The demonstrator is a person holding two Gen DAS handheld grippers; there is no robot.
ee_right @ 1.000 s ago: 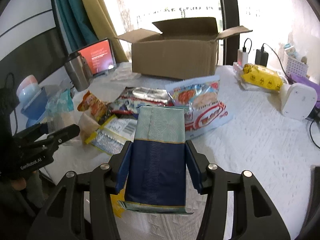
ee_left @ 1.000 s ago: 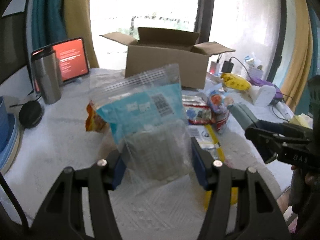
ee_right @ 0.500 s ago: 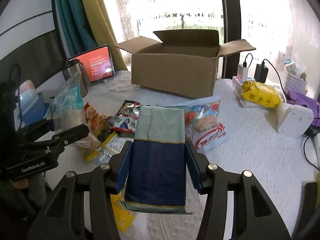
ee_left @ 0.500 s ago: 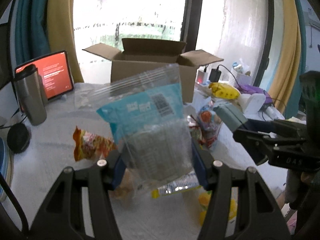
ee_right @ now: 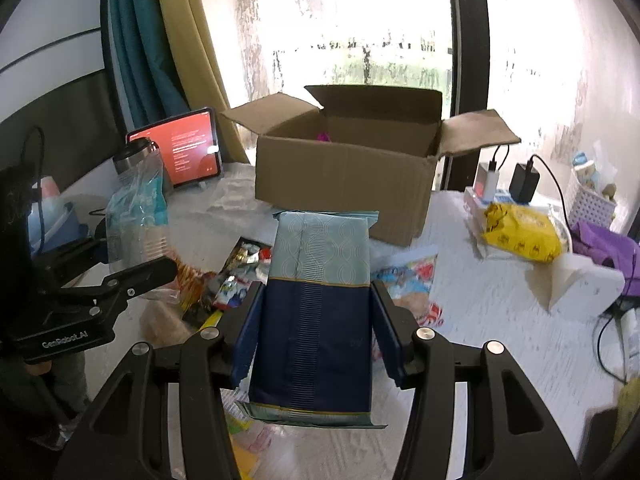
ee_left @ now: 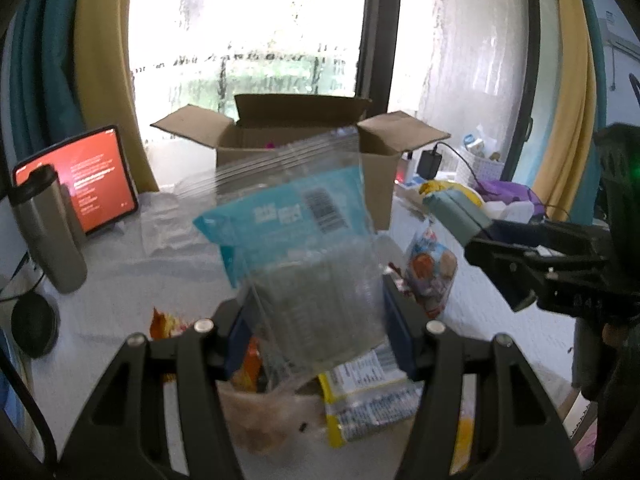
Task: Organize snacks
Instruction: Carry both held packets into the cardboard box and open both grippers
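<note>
Two snack packs held up over the table, open box beyond.

The clear zip bag (ee_left: pixel 304 248) and navy pouch (ee_right: pixel 318 312) hang above loose snack packets (ee_right: pixel 236 276), near the cardboard box (ee_right: pixel 348 176); tumbler (ee_left: pixel 50 232) and tablet (ee_left: pixel 86 180) stand far left. Left gripper (ee_left: pixel 316 332) pinches the bag, right gripper (ee_right: pixel 316 332) clamps the pouch, each about half spread.

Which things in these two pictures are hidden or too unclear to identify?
- Cardboard box contents: both views, its front wall hides all but a pink scrap.
- Blue label print on the clear bag: left view, blurred.
- Snacks beneath the bag: left view, covered by bag and fingers.
- Tablet text: too small.
</note>
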